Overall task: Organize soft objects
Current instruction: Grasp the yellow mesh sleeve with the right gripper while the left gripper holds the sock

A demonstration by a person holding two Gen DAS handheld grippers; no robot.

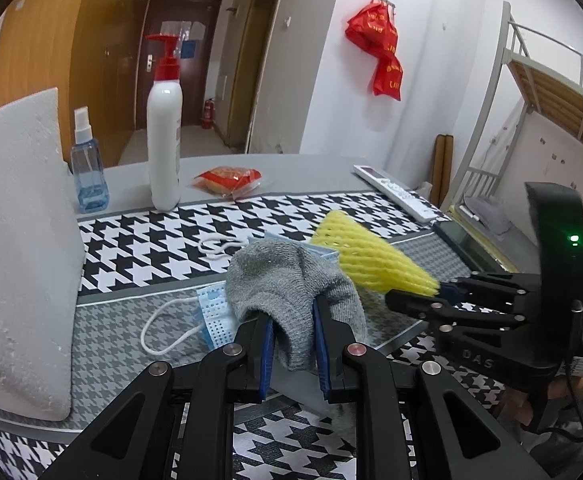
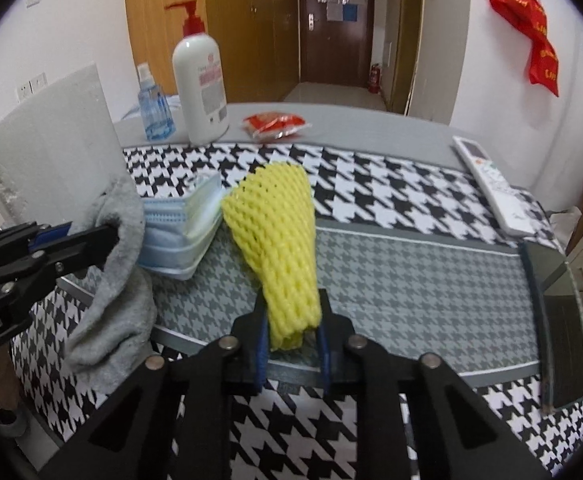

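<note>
My left gripper (image 1: pixel 291 312) is shut on a grey sock (image 1: pixel 291 284) and holds it above a stack of blue face masks (image 1: pixel 215 312) on the houndstooth cloth. The sock (image 2: pixel 119 280) also shows at the left of the right wrist view, hanging from the left gripper (image 2: pixel 91 236) beside the masks (image 2: pixel 179 232). My right gripper (image 2: pixel 293 320) is shut on the lower end of a yellow foam net sleeve (image 2: pixel 279 232), which stands up just right of the masks. In the left wrist view the sleeve (image 1: pixel 363 256) sticks out from the right gripper (image 1: pixel 443 292).
A white foam block (image 1: pixel 15 240) stands at the left. A blue spray bottle (image 1: pixel 87 168), a white pump bottle (image 1: pixel 165 136) and a red snack packet (image 1: pixel 227 180) stand at the table's far edge. A white remote (image 2: pixel 491 184) and a dark phone (image 2: pixel 555 320) lie at the right.
</note>
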